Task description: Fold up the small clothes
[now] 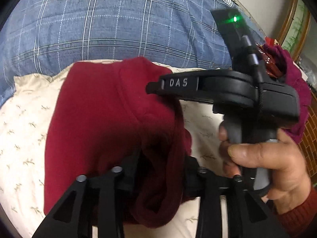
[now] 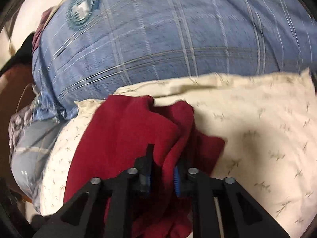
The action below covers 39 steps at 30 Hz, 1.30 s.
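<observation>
Garment (image 1: 103, 119): dark red, bunched, lying on the cream pillow (image 1: 21, 123).
Left tongs (image 1: 162, 170): released, fabric between the jaws.
Right tongs (image 2: 162, 175): released, a fold of fabric between the blue pads (image 2: 177, 180).
Quilt (image 1: 118, 25): blue plaid, behind the pillow.

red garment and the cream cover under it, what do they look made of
Red garment: looks like soft fleece or brushed knit, matte and fuzzy, bunching in thick rounded folds. Cream cover: probably thin woven cotton, smooth and flat, printed with small sprigs, creasing finely. Blur leaves the weave unclear.
</observation>
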{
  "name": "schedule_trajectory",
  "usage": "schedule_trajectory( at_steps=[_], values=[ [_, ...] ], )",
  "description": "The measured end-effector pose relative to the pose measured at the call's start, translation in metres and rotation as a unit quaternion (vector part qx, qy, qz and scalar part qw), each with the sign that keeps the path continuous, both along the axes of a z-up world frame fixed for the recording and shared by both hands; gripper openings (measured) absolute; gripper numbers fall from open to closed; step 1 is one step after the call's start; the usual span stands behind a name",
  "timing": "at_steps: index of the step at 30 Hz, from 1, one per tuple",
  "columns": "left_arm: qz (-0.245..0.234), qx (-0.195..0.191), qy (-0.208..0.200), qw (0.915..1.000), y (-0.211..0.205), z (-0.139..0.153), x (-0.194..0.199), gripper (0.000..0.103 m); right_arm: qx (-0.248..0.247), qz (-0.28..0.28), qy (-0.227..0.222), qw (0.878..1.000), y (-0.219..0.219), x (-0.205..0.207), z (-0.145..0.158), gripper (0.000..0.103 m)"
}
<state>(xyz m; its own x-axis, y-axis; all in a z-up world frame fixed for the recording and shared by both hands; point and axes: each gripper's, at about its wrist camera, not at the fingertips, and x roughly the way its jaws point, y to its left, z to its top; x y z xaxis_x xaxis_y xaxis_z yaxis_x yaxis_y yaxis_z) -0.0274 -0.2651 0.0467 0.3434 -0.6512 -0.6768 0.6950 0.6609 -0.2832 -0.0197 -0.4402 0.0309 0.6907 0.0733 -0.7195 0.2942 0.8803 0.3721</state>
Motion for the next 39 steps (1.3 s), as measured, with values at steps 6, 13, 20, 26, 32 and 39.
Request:
schedule_trajectory(
  at_steps=[6,13,20,26,32,39],
  values=[
    [-0.034,0.001,-0.026,0.9991,0.048,0.026,-0.022,0.056,0.054,-0.006,-0.028,0.998,-0.007,-0.045,0.019,0.053],
    [0.047,0.029,-0.057,0.9968,0.107,0.034,-0.035,0.062,0.101,0.024,-0.031,0.994,0.031,-0.065,0.010,0.065],
    [0.082,0.053,-0.050,0.9940,0.106,0.018,-0.032,0.062,0.035,0.040,-0.013,0.999,0.058,-0.062,0.003,0.050],
    [0.086,0.060,-0.040,0.9938,0.082,-0.001,-0.004,0.062,-0.026,0.037,-0.009,0.999,0.055,-0.076,-0.002,0.024],
    [0.089,0.068,-0.039,0.9930,0.084,-0.007,0.004,0.062,-0.020,0.033,0.004,0.999,0.054,-0.088,-0.013,0.024],
    [0.096,0.061,-0.048,0.9924,0.085,-0.006,0.013,0.062,0.025,0.005,-0.053,0.998,0.051,-0.109,0.024,0.057]
  ],
)
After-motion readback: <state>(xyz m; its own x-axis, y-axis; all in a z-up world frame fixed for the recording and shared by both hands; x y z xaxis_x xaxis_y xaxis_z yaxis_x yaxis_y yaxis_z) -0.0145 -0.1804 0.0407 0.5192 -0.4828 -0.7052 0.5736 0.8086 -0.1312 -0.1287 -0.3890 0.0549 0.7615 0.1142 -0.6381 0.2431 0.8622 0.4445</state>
